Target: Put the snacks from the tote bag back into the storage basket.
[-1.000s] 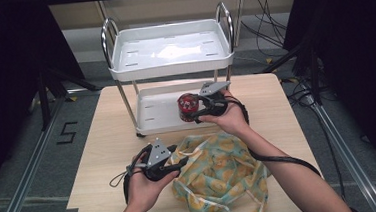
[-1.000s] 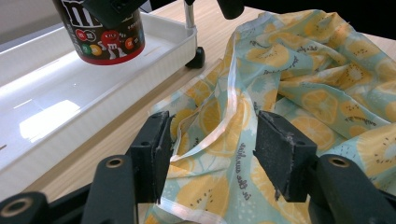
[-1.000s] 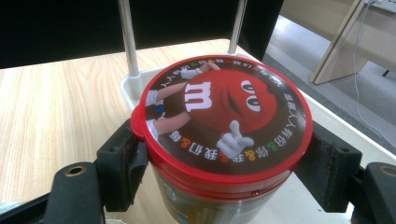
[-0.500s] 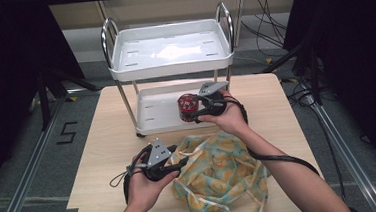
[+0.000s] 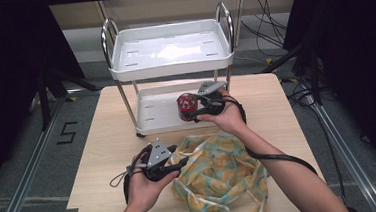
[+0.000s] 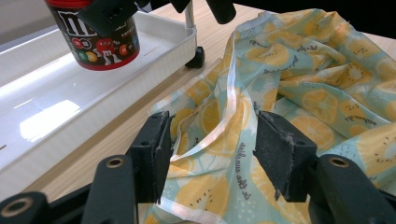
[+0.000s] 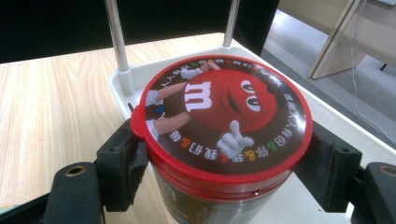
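Observation:
A red-lidded candy tub (image 7: 219, 107) with a cartoon face on top is clamped at its sides, just under the lid, by my right gripper (image 7: 219, 161). In the high view the tub (image 5: 185, 102) hangs over the right part of the cart's lower tray (image 5: 156, 113), and the right gripper (image 5: 190, 111) reaches it from the right. A yellow-and-teal fruit-print cloth bag (image 5: 221, 176) lies crumpled on the table front. My left gripper (image 6: 215, 149) stands open at the bag's left edge, and a pale hem strip of the cloth (image 6: 224, 126) runs loose between its pads.
The white two-tier cart (image 5: 170, 62) with chrome posts stands at the table's back middle; its upper tray holds nothing. The wooden table (image 5: 98, 142) has bare room left of the cart. Cables trail from both grippers across the table front.

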Demonstrator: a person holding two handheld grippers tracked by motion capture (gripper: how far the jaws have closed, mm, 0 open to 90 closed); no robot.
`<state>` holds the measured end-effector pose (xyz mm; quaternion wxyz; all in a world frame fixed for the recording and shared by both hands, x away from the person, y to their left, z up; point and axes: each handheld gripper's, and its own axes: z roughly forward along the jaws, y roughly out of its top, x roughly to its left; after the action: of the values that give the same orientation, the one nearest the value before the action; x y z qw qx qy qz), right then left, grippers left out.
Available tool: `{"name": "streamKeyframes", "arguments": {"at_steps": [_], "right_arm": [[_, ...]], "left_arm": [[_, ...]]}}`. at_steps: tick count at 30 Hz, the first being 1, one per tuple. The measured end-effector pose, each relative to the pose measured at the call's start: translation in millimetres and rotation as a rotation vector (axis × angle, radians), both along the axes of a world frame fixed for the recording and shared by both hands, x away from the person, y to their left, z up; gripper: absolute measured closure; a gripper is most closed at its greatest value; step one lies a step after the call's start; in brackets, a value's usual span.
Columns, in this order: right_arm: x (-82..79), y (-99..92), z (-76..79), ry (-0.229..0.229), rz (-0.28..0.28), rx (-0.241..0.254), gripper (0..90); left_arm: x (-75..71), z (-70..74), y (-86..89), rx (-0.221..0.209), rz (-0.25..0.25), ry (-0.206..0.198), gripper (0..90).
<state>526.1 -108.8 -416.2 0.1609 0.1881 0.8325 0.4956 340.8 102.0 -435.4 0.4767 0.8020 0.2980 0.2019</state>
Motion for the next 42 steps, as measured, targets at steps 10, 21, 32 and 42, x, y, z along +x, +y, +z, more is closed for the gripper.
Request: {"name": "streamKeyframes", "arguments": {"at_steps": [10, 21, 32, 42], "right_arm": [[3.1, 1.1, -1.1, 0.018, -0.008, -0.011, 26.5], [6.1, 2.9, -2.3, 0.034, 0.001, -0.018, 26.5], [7.7, 5.9, -5.7, 0.043, -0.036, -0.012, 26.5], [9.1, 7.8, -7.4, 0.05, -0.04, -0.013, 26.5]], "left_arm": [[0.3, -0.3, 0.0, 0.004, -0.004, 0.0, 45.4], [0.2, -0.3, -0.1, 0.003, 0.001, -0.002, 45.4], [0.3, -0.1, 0.2, 0.004, 0.002, -0.002, 45.3], [0.6, 0.2, 0.7, 0.003, -0.001, -0.002, 45.4]]}}
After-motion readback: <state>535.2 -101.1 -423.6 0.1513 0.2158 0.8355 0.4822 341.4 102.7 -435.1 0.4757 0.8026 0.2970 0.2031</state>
